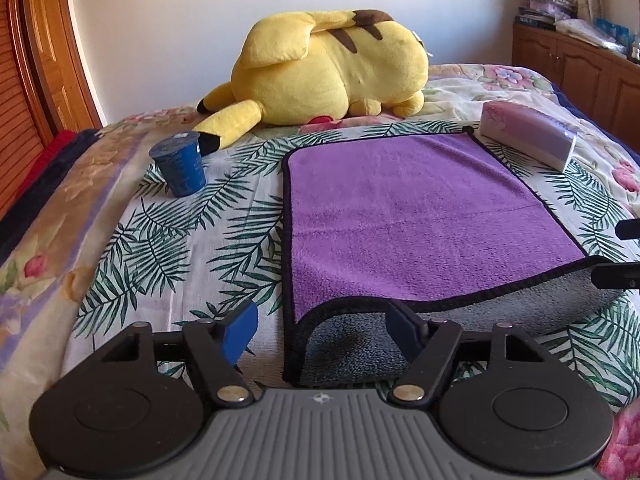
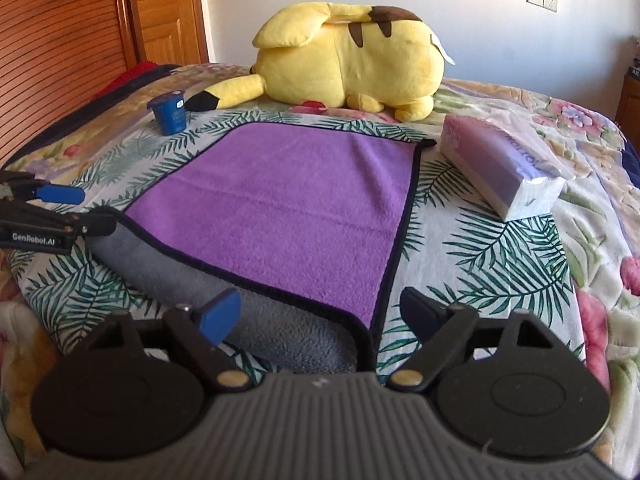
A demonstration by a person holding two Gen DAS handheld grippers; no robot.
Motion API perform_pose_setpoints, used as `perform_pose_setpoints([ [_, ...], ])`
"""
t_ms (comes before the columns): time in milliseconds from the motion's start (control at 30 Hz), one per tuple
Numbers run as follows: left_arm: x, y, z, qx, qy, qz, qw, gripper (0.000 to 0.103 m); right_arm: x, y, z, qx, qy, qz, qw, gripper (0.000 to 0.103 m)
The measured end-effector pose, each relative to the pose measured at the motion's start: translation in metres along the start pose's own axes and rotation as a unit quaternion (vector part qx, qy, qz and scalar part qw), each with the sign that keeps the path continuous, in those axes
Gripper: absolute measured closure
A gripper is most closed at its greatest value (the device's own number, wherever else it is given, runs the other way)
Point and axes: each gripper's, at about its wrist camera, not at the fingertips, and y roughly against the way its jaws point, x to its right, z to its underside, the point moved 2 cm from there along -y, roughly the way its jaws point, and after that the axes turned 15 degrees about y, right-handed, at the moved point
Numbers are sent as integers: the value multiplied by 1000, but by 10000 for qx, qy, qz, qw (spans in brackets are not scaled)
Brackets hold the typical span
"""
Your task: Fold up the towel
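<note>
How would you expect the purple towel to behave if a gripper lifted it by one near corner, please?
The purple towel will probably be floppy: its near edge already curls over, showing the grey underside. It looks plush and thick, so it should be easy to pinch and unlikely to slip. Lifted by one corner, the rest would likely drape and drag across the leaf-print sheet rather than rise flat.

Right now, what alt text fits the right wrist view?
The open right gripper hovers over the near corner of a purple towel, its near edge turned up to show grey. The left gripper is at the left edge; a plush, cup and tissue pack lie beyond.
</note>
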Motion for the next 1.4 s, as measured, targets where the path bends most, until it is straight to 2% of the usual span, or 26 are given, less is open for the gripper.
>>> perform_pose_setpoints([
  [267, -7, -9, 2, -58, 21, 57, 10000, 33, 6, -11, 4, -142, -53, -180, 9997, 25],
  [333, -8, -11, 4, -129, 50, 84, 9999, 38, 7, -13, 6, -184, -70, -188, 9996, 26],
  [700, -6, -15, 12, -322, 19, 176, 9993, 47, 13, -20, 12, -473, -233, -444, 9976, 28],
  [867, -6, -17, 16, -385, 13, 179, 9991, 48, 13, -21, 13, -577, -237, -522, 9967, 28],
  [1000, -6, -17, 15, -399, 16, 225, 9989, 54, 13, -20, 12, -629, -194, -575, 9962, 29],
  [1067, -5, -17, 16, -403, 10, 257, 9989, 57, 13, -20, 11, -653, -178, -619, 9958, 33],
  [1200, -3, -14, 15, -402, -1, 344, 9986, 72, 13, -21, 12, -666, -148, -720, 9951, 37],
  [1400, 1, -12, 14, -353, -69, 386, 9986, 79, 16, -21, 12, -682, -142, -720, 9950, 51],
])
